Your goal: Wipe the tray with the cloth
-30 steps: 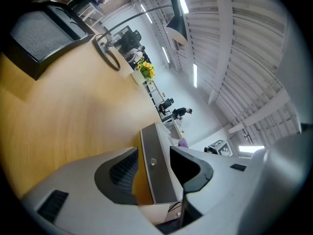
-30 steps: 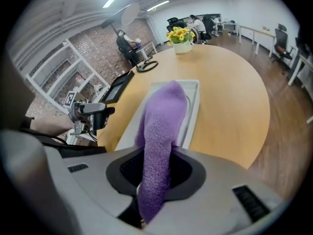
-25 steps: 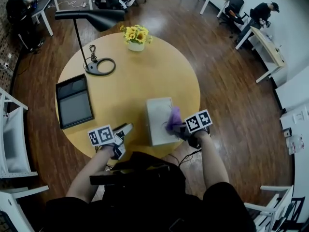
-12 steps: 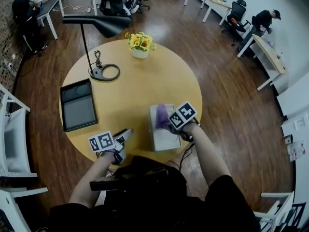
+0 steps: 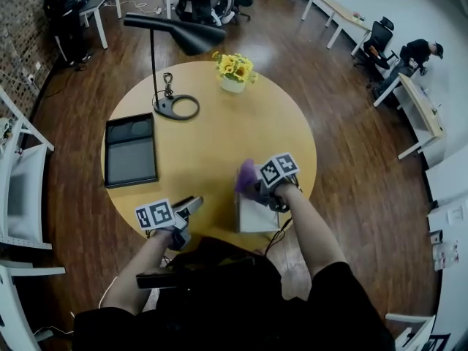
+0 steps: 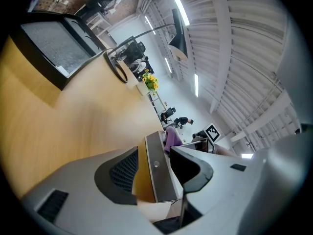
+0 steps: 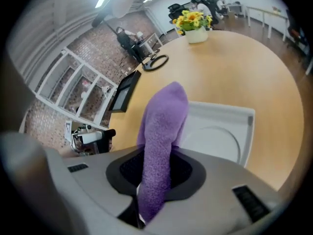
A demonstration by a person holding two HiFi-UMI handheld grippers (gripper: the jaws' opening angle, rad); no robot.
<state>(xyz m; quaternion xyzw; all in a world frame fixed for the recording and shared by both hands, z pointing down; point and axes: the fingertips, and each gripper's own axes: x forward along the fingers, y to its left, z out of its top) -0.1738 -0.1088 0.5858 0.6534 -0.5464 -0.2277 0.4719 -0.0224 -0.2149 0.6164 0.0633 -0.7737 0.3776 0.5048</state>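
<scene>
A white tray lies at the near edge of the round wooden table. My right gripper is shut on a purple cloth and holds it over the tray's far left corner. In the right gripper view the cloth rises from between the jaws of the right gripper, with the tray below and to the right. My left gripper rests open near the table's front edge, left of the tray and apart from it. In the left gripper view the left gripper frames the tray's side, with nothing held.
A black tray lies at the table's left. A black desk lamp stands at the back left, and its shade reaches over the table. A flower pot is at the far edge. Chairs, desks and people surround the table.
My right gripper has carried the cloth from the tray's right side across to its far left corner. The left gripper has stayed in place.
</scene>
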